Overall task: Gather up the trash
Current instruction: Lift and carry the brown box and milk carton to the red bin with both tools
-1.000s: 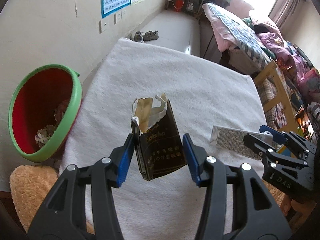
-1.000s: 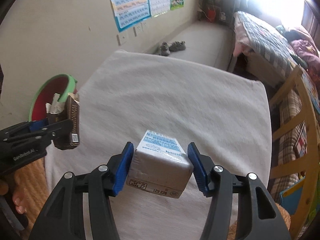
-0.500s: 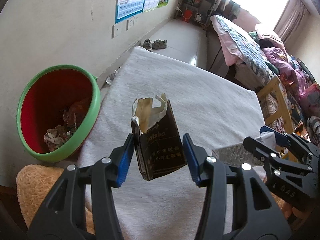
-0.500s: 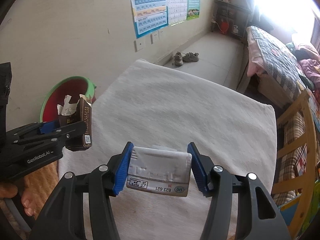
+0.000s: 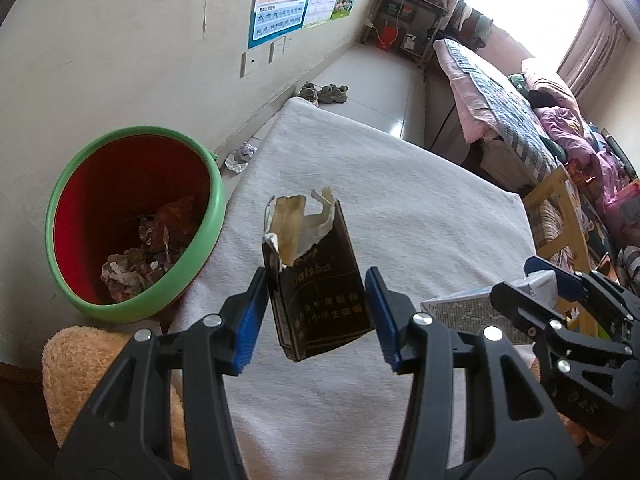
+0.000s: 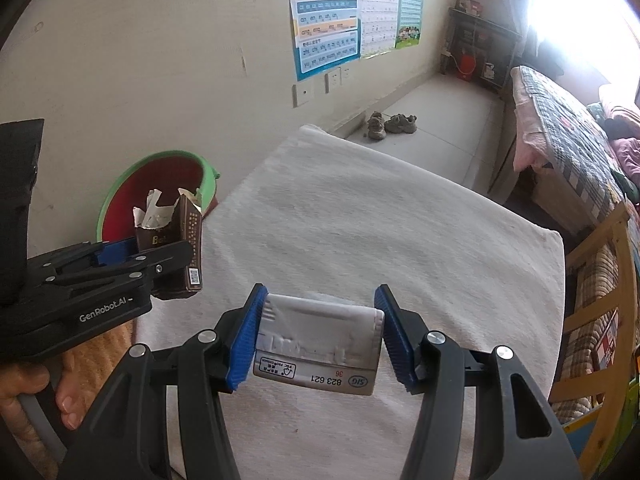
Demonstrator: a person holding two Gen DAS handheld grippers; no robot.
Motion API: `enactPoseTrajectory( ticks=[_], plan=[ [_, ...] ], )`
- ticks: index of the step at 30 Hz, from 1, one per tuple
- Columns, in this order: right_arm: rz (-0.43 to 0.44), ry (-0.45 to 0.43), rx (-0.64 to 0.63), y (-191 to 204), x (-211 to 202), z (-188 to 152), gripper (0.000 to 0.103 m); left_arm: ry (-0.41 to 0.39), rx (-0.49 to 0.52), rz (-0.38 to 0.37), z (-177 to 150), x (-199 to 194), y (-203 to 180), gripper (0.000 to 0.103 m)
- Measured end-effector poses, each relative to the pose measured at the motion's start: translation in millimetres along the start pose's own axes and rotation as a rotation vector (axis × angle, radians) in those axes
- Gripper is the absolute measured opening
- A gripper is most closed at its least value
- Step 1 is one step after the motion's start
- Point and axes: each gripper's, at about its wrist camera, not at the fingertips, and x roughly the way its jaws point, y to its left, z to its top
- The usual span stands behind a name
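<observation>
Two claws, two cartons, one bin [image 5: 132,220]. Left claw [image 5: 316,316] half open, clamping torn brown carton [image 5: 316,284], bin to its left. Right claw [image 6: 320,332] clamping white carton [image 6: 318,340].

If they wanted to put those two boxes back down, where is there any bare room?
Nearly all of the white towel is bare, from the grippers out to its far edge by the shoes. The near left corner is crowded: the left gripper with its brown pack, and the bin, holding crumpled paper, close beside the towel's left edge.
</observation>
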Motion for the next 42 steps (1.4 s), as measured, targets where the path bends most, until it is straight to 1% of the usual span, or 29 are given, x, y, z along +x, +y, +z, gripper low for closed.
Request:
enactPoseTrajectory(
  ticks=[13, 23, 29, 36, 42],
  plan=[
    [0.012, -0.008, -0.028, 7.6, 0.9, 4.1, 0.054, -0.015, -0.017, 0.033, 0.9, -3.7, 8.4, 0.047],
    [0.027, -0.013, -0.066, 23.4, 6.0, 13.6, 0.054, -0.020, -0.055, 0.062, 1.3, -5.1, 26.0, 0.047],
    [0.033, -0.015, -0.095, 33.5, 11.5, 19.3, 0.054, -0.033, -0.074, 0.083, 1.3, -9.6, 39.6, 0.047],
    [0.043, -0.007, -0.145, 51.4, 19.9, 26.6, 0.054, -0.046, -0.120, 0.111, 3.2, -15.6, 64.2, 0.047],
    [0.056, -0.034, -0.188, 71.6, 21.4, 44.0, 0.054, -0.059, -0.158, 0.138, 5.5, -20.5, 87.3, 0.047]
  ],
)
